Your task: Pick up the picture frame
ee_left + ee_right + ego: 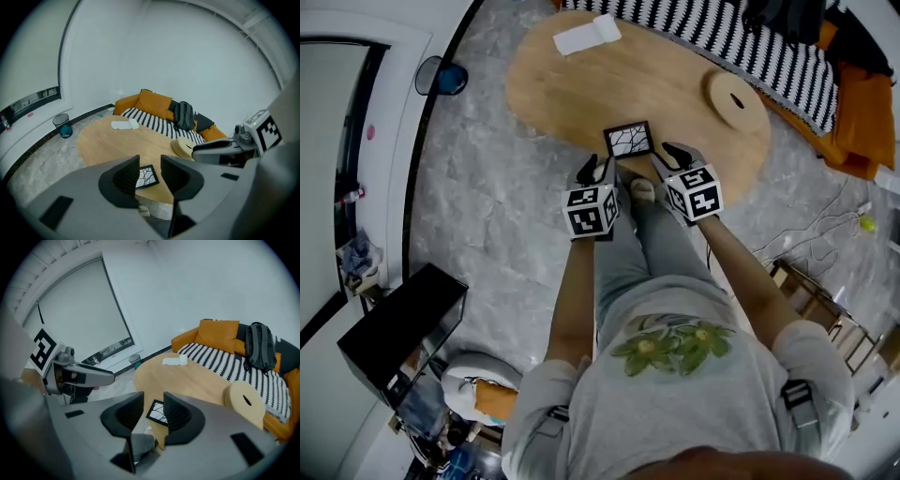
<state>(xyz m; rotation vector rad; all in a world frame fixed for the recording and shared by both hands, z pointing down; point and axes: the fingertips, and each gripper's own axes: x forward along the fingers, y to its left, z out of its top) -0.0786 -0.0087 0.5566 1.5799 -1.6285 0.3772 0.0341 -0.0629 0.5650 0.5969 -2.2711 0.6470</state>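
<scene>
A small black picture frame (629, 141) with a white branching pattern lies flat near the front edge of the oval wooden table (581, 84). My left gripper (598, 171) hovers just short of the frame's left side, jaws open and empty. My right gripper (671, 159) hangs at the frame's right side, also open and empty. In the left gripper view the frame (148, 176) shows through the gap between the jaws of the left gripper (150, 162). The right gripper view shows the frame (158, 412) the same way, beyond the right gripper (153, 402). Neither gripper touches it.
A folded white cloth (586, 36) lies at the table's far end and a round pale wooden disc (736, 98) at its right. Behind stands a striped sofa (750, 37) with orange cushions and a backpack (257, 352). A bin (441, 75) stands on the floor at left, a black box (403, 328) lower left.
</scene>
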